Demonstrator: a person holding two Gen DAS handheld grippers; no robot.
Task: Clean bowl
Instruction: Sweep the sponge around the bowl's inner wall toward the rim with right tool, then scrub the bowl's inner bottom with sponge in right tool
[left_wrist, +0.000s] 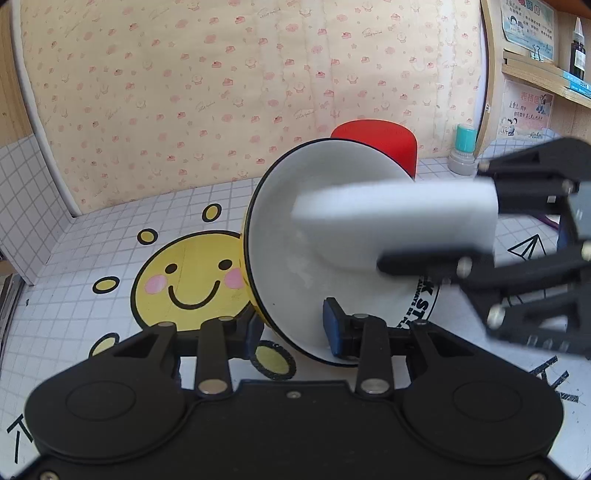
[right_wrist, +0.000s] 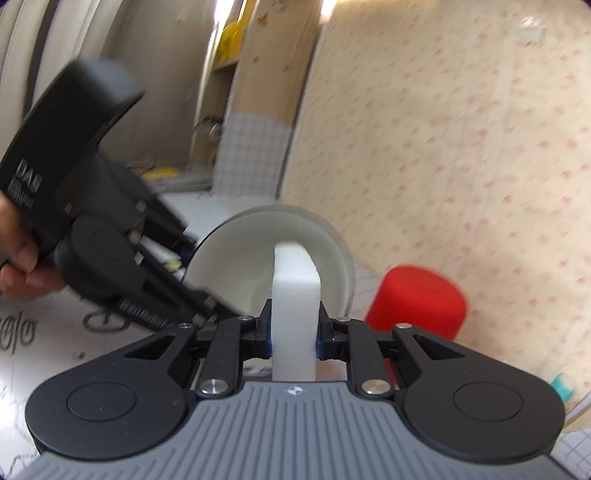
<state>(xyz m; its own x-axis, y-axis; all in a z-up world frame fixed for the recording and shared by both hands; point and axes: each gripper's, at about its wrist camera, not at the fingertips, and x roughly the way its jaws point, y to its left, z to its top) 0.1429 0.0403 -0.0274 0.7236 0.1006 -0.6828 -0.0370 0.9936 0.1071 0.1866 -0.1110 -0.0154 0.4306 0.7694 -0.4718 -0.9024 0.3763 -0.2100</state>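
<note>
Holding the bowl (left_wrist: 295, 258) tipped on edge over the surface (left_wrist: 92, 258), the left hand-held gripper (left_wrist: 291, 325) is pinching its near rim, opening facing right. The right hand-held gripper (right_wrist: 293, 332) is clamping the white sponge (right_wrist: 295, 295), whose long axis is pointing straight into the bowl's cavity just ahead.

On the black body of the left tongs (right_wrist: 184, 266), seen from the right wrist, we read the pale letters "DAS", with a smaller line beneath too blurred to make out. On the counter (left_wrist: 92, 258) mat, a black round badge (left_wrist: 424, 295) peeks out from under the bowl (left_wrist: 295, 258) and shows only "K ST" — the remainder is covered, and the tiny line below it is illegible. We also see Chinese characters on the posters (left_wrist: 528, 107) by the wooden shelf (left_wrist: 535, 74) at the upper right — red ones on the lower sheet — but they are too small for us to read.
</note>
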